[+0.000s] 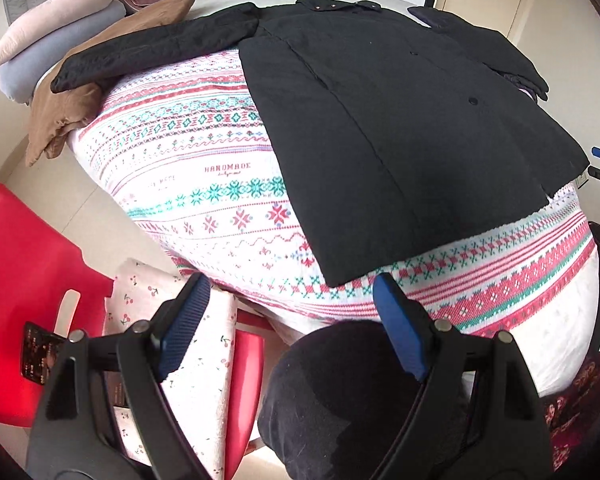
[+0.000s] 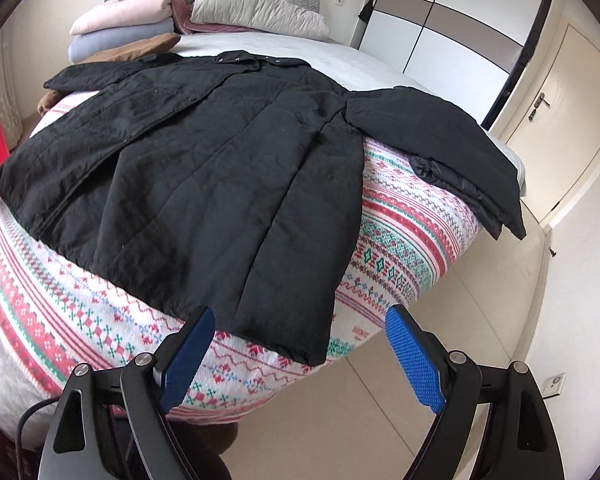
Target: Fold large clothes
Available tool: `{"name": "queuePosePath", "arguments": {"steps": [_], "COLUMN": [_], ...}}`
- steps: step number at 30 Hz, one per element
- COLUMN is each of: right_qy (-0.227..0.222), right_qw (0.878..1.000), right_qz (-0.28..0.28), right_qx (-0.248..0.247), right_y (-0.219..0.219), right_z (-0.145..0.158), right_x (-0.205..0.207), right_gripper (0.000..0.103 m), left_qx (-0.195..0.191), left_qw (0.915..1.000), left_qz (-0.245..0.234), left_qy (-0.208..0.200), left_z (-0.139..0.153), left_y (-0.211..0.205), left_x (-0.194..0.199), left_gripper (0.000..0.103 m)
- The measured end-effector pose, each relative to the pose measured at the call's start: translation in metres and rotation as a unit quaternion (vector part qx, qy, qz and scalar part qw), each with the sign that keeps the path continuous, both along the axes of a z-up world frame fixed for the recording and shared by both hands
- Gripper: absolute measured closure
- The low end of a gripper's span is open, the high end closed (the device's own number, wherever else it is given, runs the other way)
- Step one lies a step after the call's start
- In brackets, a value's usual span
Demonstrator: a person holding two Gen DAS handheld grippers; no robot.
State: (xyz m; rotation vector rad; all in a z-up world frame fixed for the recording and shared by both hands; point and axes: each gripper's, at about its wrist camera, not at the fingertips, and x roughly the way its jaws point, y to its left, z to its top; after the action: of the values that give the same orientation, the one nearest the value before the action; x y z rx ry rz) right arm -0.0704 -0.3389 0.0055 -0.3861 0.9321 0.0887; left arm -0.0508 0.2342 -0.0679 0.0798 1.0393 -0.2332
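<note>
**A:** Where's the coat, and why is it lying like that?

**B:** The black quilted coat (image 2: pixel 204 168) lies flat and face up on the bed (image 2: pixel 404 216), collar at twelve o'clock toward the headboard, hem at six o'clock toward me. I judge it's spread wide so I can see every edge before the first fold. One sleeve (image 1: pixel 152 50) runs out to ten o'clock in the left view and drapes onto a brown garment (image 1: pixel 66 120); the other reaches to two o'clock in the right view, over a folded dark garment (image 2: pixel 472 184) at the bed's edge.

**A:** And your fingers?

**B:** Both pairs are spread wide and hold nothing. My left gripper (image 1: pixel 288 324) hangs off the bed's near edge, just short of the hem corner (image 1: pixel 340 276) at twelve o'clock from it. My right gripper (image 2: pixel 300 356) hovers just short of the other hem corner (image 2: pixel 312 348). One hand per corner looks like the setup for lifting the hem evenly.

**A:** What's around it?

**B:** A patterned blanket (image 1: pixel 204 168) under the coat. Folded pink and blue bedding (image 2: pixel 120 28) and a pillow (image 2: pixel 256 10) sit stacked at eleven to twelve o'clock, well apart, likely to keep the middle free. At eight o'clock in the left view there's a red chair (image 1: pixel 24 264) with a cherry-print cloth (image 1: pixel 204 344).
</note>
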Motion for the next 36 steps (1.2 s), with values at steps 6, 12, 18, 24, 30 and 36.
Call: {"name": "queuePosePath", "arguments": {"steps": [6, 12, 18, 24, 30, 36], "right_qy": [-0.004, -0.067, -0.146, -0.103, -0.052, -0.021], "right_qw": [0.999, 0.996, 0.975, 0.986, 0.998, 0.999], "right_qz": [-0.006, -0.041, -0.166, -0.104, -0.035, -0.021], "right_qx": [-0.045, -0.036, 0.011, 0.078, 0.031, -0.021], "right_y": [0.008, 0.016, -0.024, -0.039, -0.017, -0.010], "right_z": [-0.018, -0.013, 0.027, 0.029, 0.001, -0.025], "right_x": [0.011, 0.039, 0.057, 0.031, -0.006, -0.007], "right_gripper": [0.015, 0.016, 0.074, 0.058, 0.036, 0.034], "left_qx": [0.016, -0.037, -0.054, -0.066, -0.091, -0.081], "left_qw": [0.9995, 0.9981, 0.9956, 0.9955, 0.9932, 0.9941], "left_qz": [0.026, 0.049, 0.072, 0.067, 0.073, 0.072], "left_qy": [0.005, -0.001, -0.027, -0.008, 0.001, 0.004], "left_z": [-0.024, -0.030, -0.014, -0.024, -0.031, -0.032], "left_y": [-0.010, -0.027, -0.028, -0.024, -0.019, -0.021], "left_x": [0.010, 0.038, 0.036, 0.028, 0.028, 0.030], "left_gripper": [0.019, 0.045, 0.095, 0.081, 0.072, 0.066]}}
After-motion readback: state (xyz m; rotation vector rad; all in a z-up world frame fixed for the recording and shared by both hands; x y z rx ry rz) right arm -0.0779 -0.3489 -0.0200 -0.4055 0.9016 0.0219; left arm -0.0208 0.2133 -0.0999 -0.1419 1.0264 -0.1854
